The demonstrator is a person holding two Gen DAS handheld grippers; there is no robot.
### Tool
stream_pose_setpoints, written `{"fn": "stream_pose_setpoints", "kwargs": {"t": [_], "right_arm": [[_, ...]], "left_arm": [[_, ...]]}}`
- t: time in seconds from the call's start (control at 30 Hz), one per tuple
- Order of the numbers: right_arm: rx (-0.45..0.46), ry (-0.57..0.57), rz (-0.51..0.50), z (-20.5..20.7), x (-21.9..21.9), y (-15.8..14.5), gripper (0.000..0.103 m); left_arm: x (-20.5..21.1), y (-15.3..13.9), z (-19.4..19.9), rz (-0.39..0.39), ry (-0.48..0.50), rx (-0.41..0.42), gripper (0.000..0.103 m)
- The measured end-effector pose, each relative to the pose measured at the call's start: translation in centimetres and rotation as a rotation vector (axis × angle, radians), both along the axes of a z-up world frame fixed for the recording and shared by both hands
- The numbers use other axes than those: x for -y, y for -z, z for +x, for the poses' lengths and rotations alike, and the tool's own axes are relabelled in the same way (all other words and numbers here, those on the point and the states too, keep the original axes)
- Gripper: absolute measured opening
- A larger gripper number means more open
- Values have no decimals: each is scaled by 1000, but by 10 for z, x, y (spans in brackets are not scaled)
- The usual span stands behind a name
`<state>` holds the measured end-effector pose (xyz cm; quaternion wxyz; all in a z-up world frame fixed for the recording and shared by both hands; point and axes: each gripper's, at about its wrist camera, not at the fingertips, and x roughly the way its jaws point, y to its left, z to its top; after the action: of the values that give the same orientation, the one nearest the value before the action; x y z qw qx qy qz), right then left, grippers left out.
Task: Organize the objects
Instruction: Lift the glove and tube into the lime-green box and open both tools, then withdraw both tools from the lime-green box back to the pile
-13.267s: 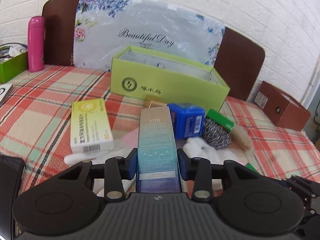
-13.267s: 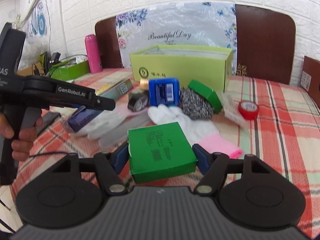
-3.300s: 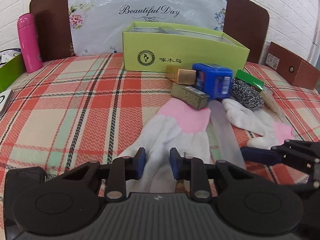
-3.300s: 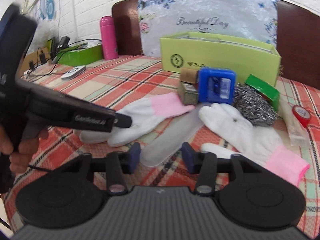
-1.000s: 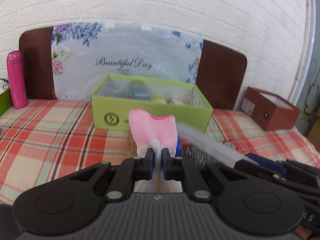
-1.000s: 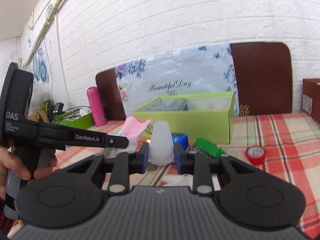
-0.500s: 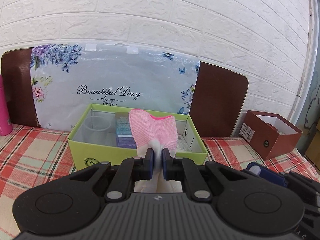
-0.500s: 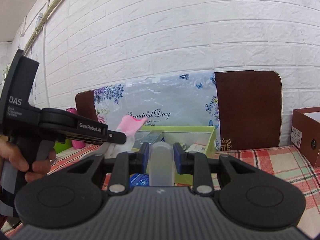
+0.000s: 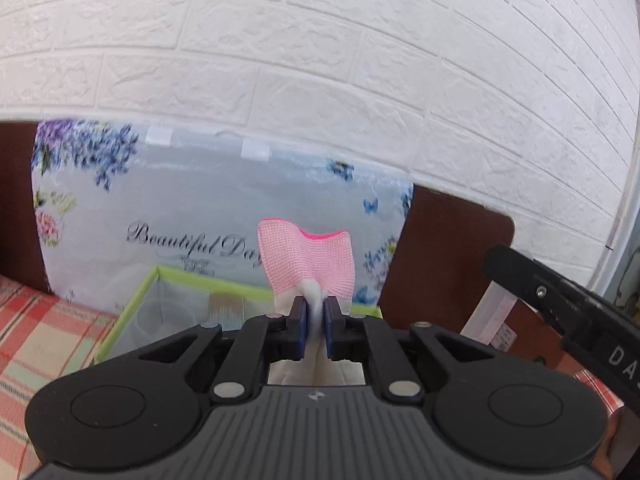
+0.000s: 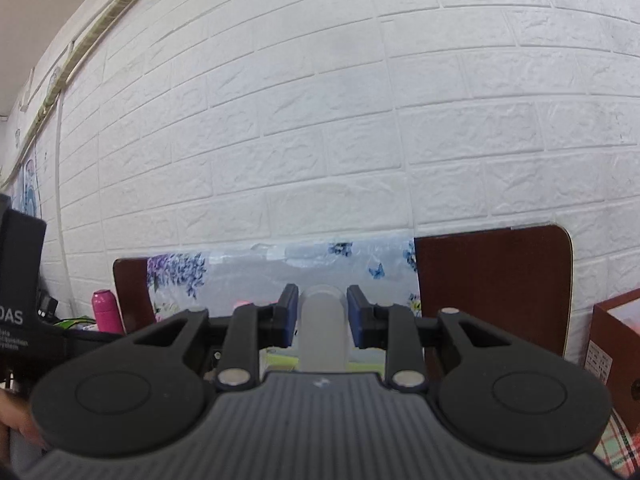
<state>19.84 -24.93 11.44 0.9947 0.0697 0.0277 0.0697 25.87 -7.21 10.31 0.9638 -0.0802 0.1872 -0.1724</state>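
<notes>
Left wrist view, nearest: the left gripper (image 9: 314, 322) has its blue pads pressed almost together on a white glove (image 9: 316, 308); the glove's pink knit cuff (image 9: 308, 258) stands up above the fingertips, and white fabric hangs below between the finger arms. At the right edge of this view the black body of the right gripper (image 9: 560, 308) crosses, with a frosted translucent strip (image 9: 486, 314) showing beneath it.

Just beyond the pinched glove lies the open green box (image 9: 132, 316) on the plaid tablecloth (image 9: 36, 336); only its left wall and part of its interior are visible, and its contents are too blurred to name. The glove is held above the box's near edge.

Right wrist view, nearest: the right gripper (image 10: 322, 314) is narrowly open, its pads closed against the sides of the frosted translucent strip (image 10: 322, 322), which stands upright between them. At the left edge, the left gripper's black handle.

Behind: a floral sheet (image 9: 192, 216) lettered "Beautiful Day" leaning on a brown board (image 10: 492, 288), a pink bottle (image 10: 106, 310), a brown box (image 10: 616, 336), and the white brick wall (image 10: 320, 120).
</notes>
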Motion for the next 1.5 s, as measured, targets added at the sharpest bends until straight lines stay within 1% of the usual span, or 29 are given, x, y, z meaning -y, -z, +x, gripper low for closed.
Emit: {"fn": "stream_pose_setpoints", "kwargs": {"t": [0.1,0.17,0.2,0.23,0.27,0.3,0.33,0.37,0.4,0.43,0.5,0.6,0.73,0.93,1.1,1.2,1.3,1.5], "right_arm": [[41,4,-11,23,-3,4,26],[44,8,-22,42,-5,14,26],[23,12,-34,52,-6,23,27],[-15,23,-46,62,-5,32,32],[-65,33,-52,71,-3,41,40],[-99,49,-38,75,3,52,66],[-102,63,-14,74,9,63,87],[-100,72,-1,73,13,72,90],[-114,80,-2,73,16,80,90],[-138,88,-10,74,17,88,90],[-166,89,-12,74,17,99,91],[-188,77,-7,69,14,106,94],[-175,71,-23,54,8,94,103],[-135,61,-10,15,6,64,103],[-131,43,19,-30,2,57,103],[-136,38,42,-59,0,64,103],[-165,48,79,-83,0,78,103],[-229,84,158,-121,4,111,103]], "left_arm": [[6,2,24,-17,-7,3,8],[11,11,40,-15,-16,5,8],[13,17,46,-9,-17,10,10],[12,25,52,-8,-22,5,18],[9,33,59,-9,-43,-24,36],[3,41,63,-19,-68,-58,47],[-5,47,65,-43,-86,-73,67],[-14,54,63,-78,-108,-65,71],[-21,58,61,-99,-129,-55,71],[-25,61,60,-100,-143,-54,72],[-30,64,60,-89,-159,-57,73],[-32,67,61,-69,-159,-80,73],[-33,65,51,-73,-158,-96,74],[-31,45,11,-51,-139,-81,78],[-27,34,-33,18,-151,-113,79],[-26,37,-61,49,-148,-122,79],[-26,43,-84,71,-144,-125,79],[-31,57,-116,62,-132,-162,79]]}}
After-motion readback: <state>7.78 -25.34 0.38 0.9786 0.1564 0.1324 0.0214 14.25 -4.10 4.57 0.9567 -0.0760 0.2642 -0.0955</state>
